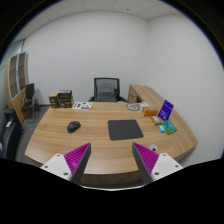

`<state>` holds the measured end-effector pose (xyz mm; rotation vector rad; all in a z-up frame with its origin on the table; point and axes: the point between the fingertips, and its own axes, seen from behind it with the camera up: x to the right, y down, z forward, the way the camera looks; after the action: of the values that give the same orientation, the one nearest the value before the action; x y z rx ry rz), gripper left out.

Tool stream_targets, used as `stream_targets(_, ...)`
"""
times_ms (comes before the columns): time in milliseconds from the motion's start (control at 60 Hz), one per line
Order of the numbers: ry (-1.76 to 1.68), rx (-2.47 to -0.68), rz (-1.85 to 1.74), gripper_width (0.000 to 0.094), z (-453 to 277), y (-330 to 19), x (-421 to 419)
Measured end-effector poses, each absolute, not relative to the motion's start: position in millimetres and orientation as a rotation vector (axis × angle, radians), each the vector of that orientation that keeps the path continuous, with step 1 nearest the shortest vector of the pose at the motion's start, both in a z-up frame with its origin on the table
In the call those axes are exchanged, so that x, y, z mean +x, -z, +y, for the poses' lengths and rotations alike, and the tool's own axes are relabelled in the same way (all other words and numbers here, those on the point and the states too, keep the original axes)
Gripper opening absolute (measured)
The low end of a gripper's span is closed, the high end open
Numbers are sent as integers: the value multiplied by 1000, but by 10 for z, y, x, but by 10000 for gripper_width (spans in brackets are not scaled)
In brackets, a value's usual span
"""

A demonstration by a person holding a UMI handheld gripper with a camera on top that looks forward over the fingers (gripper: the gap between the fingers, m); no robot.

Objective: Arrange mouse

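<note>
Hovering above the near edge of the large curved light-wood desk (pixel 100 140); the hand-held gripper (pixel 110 161) is spread open, magenta-padded fingers (pixel 77 157) well apart and nothing between them.

Judgement on the step in hand: approach phase. The flat dark rectangular mouse mat (pixel 124 129) lies beyond the fingers, towards the desk's centre. The small black computer mouse (pixel 73 126) sits on bare wood left of the mat, apart from it, nearer the left edge. To do it well: swing left, come down straight over the mouse, close on its flanks, lift clear rather than drag.

Containers: none identifiable. Purple upright card or box (pixel 166 108) near the right edge; contents cannot be told.
</note>
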<state>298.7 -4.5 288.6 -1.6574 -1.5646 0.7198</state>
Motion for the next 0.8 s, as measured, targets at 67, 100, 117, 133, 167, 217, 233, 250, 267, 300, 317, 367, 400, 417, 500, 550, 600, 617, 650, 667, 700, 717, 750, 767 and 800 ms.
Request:
stream_targets(67,-734,-1668,-1568,864,-86,-2853,2973)
stream_targets(100,-738,-1674,-1571,864,-107,-2819,2959)
stream_targets(117,-740,-1677,-1573,863,-117,-2804,2950)
stream_targets(133,-740,-1678,-1575,864,-147,-2797,2932)
stream_targets(167,-738,-1680,-1582,863,-175,-2756,2903)
stream_targets(217,-738,-1681,-1588,864,-221,-2712,2862)
stream_targets(233,-739,-1681,-1590,864,-242,-2697,2846)
stream_targets(250,-742,-1680,-1593,865,-264,-2688,2832)
stream_targets(267,-746,-1680,-1597,865,-278,-2682,2816)
stream_targets(300,-752,-1679,-1602,864,-327,-2656,2785)
stream_targets(317,-754,-1677,-1605,863,-357,-2643,2767)
stream_targets(367,-760,-1672,-1617,863,-451,-2603,2711)
stream_targets(400,-762,-1666,-1626,863,-532,-2568,2672)
stream_targets(417,-764,-1664,-1632,863,-572,-2552,2656)
stream_targets(500,-775,-1660,-1657,863,-765,-2472,2555)
stream_targets(550,-786,-1658,-1668,861,-904,-2422,2489)
stream_targets(600,-797,-1650,-1680,862,-1054,-2371,2412)
stream_targets(617,-796,-1650,-1686,862,-1102,-2345,2391)
stream_targets(650,-796,-1650,-1699,862,-1201,-2293,2347)
stream_targets(667,-800,-1649,-1705,863,-1258,-2272,2322)
stream_targets(700,-810,-1646,-1717,862,-1373,-2228,2265)
stream_targets(717,-813,-1645,-1725,863,-1429,-2204,2239)
stream_targets(750,-820,-1643,-1741,861,-1541,-2151,2185)
stream_targets(767,-824,-1643,-1746,863,-1594,-2127,2156)
stream_targets(800,-832,-1642,-1750,861,-1683,-2082,2089)
